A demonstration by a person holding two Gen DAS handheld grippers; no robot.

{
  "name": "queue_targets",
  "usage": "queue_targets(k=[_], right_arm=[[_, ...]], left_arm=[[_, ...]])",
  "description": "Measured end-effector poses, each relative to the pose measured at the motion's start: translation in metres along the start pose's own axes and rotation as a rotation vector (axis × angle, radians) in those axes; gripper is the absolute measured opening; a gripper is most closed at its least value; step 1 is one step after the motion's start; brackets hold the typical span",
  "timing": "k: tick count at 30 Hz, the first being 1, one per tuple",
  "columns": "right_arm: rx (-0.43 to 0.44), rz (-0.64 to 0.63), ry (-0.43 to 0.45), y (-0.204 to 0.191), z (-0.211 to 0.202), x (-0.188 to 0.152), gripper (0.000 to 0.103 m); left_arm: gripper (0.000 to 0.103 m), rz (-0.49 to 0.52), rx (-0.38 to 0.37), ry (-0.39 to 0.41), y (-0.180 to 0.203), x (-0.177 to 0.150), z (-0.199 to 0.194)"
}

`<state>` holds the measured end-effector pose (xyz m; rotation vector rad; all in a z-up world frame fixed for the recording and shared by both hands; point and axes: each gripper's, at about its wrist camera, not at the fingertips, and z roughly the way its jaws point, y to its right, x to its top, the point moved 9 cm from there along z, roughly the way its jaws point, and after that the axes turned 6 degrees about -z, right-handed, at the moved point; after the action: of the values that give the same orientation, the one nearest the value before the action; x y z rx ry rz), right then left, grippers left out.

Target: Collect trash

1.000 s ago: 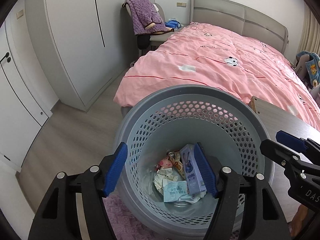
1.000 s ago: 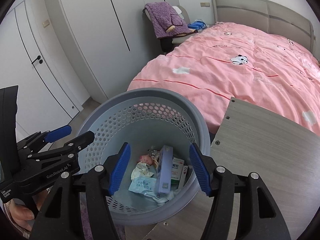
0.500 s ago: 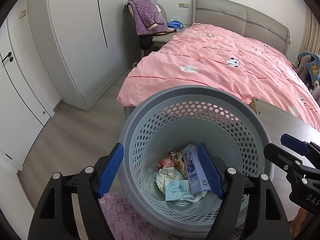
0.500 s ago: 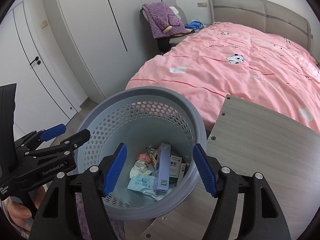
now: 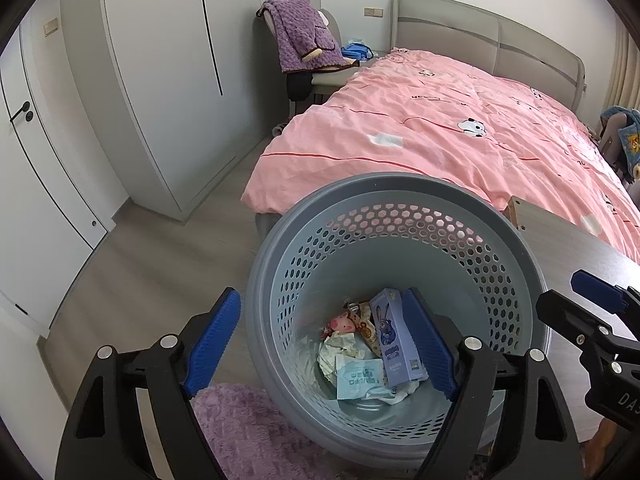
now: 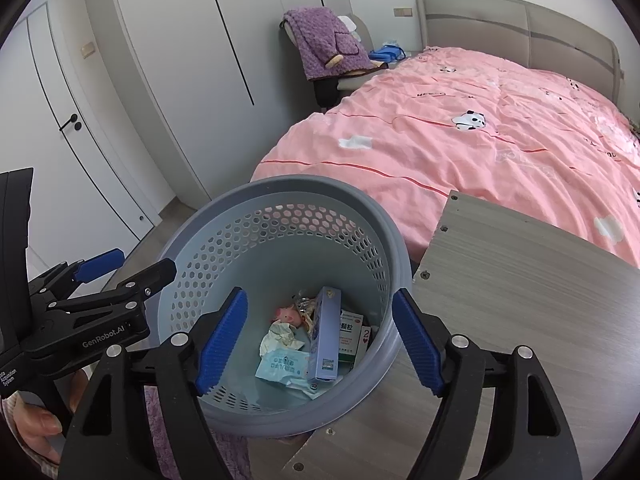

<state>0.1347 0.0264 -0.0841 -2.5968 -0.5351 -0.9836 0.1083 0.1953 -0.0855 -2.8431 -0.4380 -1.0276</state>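
Both the left gripper point(image 5: 324, 344) and right gripper point(image 6: 318, 340) gape wide, empty, above the basket point(image 5: 520, 248) of trash point(image 5: 372, 356).

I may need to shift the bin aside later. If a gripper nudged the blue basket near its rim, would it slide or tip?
The basket is tall, perforated plastic holding only a box and wrappers, so it is probably light. A nudge at the rim would likely tilt it; low down, it should slide. Its near side seems to rest on a fuzzy rug, which may snag.
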Motion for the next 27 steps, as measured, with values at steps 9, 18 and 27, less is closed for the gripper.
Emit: queue_targets(k=[9,18,27], right_arm=[[-0.003,0.002,0.006,0.0009,-0.0035,0.0003,0.076],[-0.003,0.002,0.006,0.0008,-0.004,-0.0002,0.077],[-0.003,0.002,0.006,0.0009,-0.0039,-0.0001,0.077]], left_arm=[[0.082,-0.005,0.008,-0.003,-0.0019,-0.0022,-0.002],[0.083,-0.013,0.011,-0.005,-0.0039,-0.0026,-0.0034],[0.083,-0.012,0.019,0.003,-0.0052,-0.0015,-0.0046]])
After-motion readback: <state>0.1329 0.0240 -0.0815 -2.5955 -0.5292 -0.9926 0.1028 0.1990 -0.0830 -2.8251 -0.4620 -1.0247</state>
